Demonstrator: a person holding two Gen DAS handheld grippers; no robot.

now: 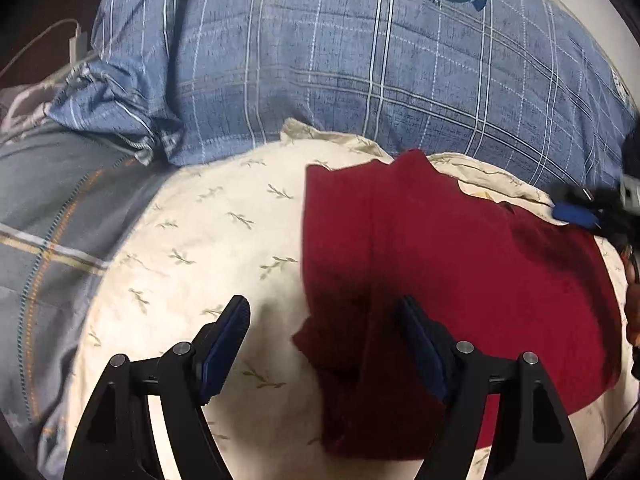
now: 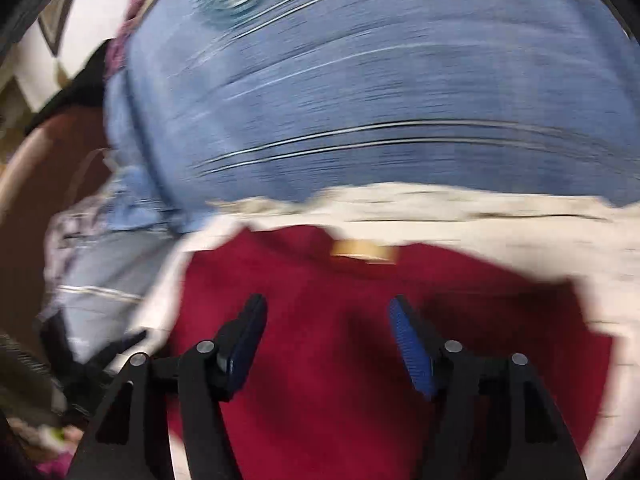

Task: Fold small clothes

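A dark red garment [image 1: 460,264] lies flat on a cream leaf-print cloth [image 1: 208,240], with its left side folded over into a long strip. My left gripper [image 1: 322,320] hovers open over that folded left edge, and neither pad presses the cloth. In the right wrist view, which is blurred, the red garment [image 2: 320,360] fills the lower half, with a tan neck label [image 2: 362,252] at its far edge. My right gripper [image 2: 326,316] stands open above the garment's middle with nothing clamped. Its blue pad also shows in the left wrist view as a blurred tip [image 1: 576,214] at the right edge.
A large blue plaid pillow [image 1: 340,60] with a round green badge lies just beyond the cream cloth. Grey-blue bedding [image 1: 48,208] with orange stitching slopes down on the left. A white charger and cable [image 1: 78,42] sit at the far left.
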